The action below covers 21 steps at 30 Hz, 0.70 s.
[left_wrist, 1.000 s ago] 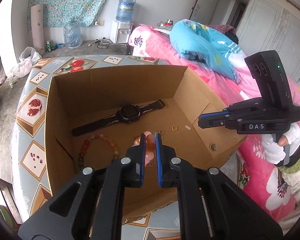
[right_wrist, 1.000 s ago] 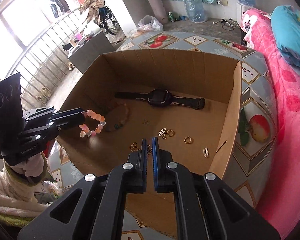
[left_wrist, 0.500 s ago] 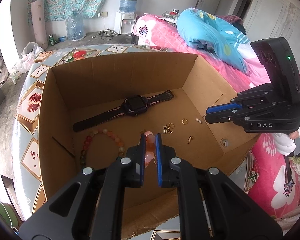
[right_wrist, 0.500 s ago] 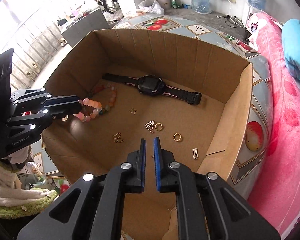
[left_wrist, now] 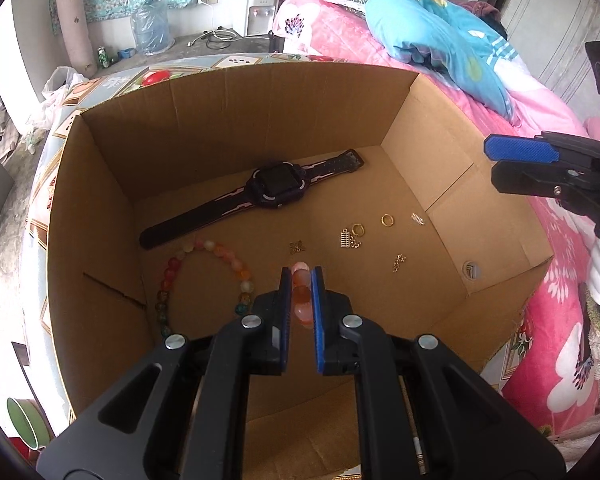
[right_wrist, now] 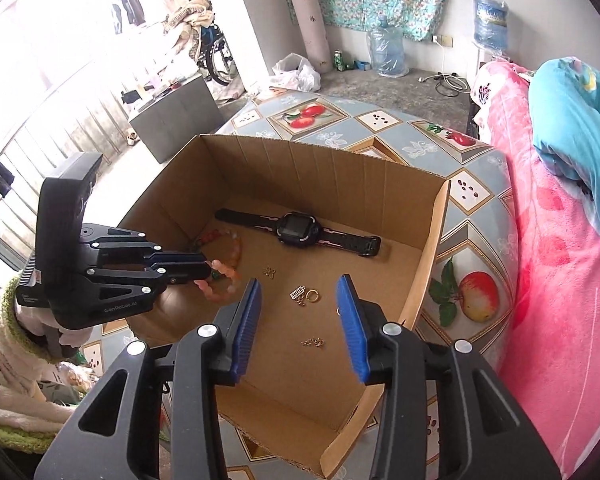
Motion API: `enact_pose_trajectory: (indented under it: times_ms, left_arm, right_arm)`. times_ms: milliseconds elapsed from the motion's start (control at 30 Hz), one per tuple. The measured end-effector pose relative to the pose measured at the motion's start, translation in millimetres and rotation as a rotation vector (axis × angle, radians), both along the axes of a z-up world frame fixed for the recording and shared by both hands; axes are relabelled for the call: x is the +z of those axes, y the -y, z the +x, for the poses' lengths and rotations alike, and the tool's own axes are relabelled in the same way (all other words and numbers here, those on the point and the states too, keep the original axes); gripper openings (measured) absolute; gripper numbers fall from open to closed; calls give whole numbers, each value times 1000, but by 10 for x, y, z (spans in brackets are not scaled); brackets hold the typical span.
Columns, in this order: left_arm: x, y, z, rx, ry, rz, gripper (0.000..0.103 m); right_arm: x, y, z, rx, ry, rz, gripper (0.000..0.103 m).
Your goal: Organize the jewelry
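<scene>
An open cardboard box holds a black watch, a multicolour bead bracelet, a gold ring and small gold charms. My left gripper is shut on a pink bead bracelet, which hangs low inside the box near the multicolour one. In the right wrist view the same gripper reaches in from the left with the pink bracelet. My right gripper hovers above the box's near right side. Its jaws are opening and nothing is between them; the ring lies far below.
The box sits on a table covered in a fruit-patterned cloth. A pink bed with a blue quilt runs along the right. Water bottles and a plastic bag stand on the floor beyond. A gloved hand holds the left gripper.
My right gripper's jaws went from shut to apart and it rose away from the box floor. My left gripper sank deeper into the box, still carrying the pink bracelet.
</scene>
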State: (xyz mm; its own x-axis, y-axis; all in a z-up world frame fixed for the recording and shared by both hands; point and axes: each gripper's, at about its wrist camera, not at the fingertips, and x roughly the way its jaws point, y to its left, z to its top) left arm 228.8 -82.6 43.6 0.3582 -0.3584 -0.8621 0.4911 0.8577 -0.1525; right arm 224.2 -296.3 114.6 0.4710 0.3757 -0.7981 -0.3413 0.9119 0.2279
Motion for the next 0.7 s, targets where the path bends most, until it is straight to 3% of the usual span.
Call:
enact_pose_trajectory:
  times_ms: [133,300,433,467,533,700]
  left_arm:
    - [-21,-40,12,16,-10,0,9]
    - [115,-193,-48,39,18,-74,12]
    - [405,-419,-203,73,125,-143,29]
    - [479,-500,-250,92,153,-156,33]
    - [595,-680,-324,144,196,-176,50]
    - [655,-1127,-424,319,264,-143,70]
  right_arm:
    - [4,21,-17,-4,8,1,39]
    - [6,89,-33,-27,13,7,39]
    - [46,219,-92,-77,26,32,41]
    - [56,262,-112,-95,29,43,44]
    - [60,376,-154,-141,35,70,53]
    - [-134,743,-228,-279,-28,210,57]
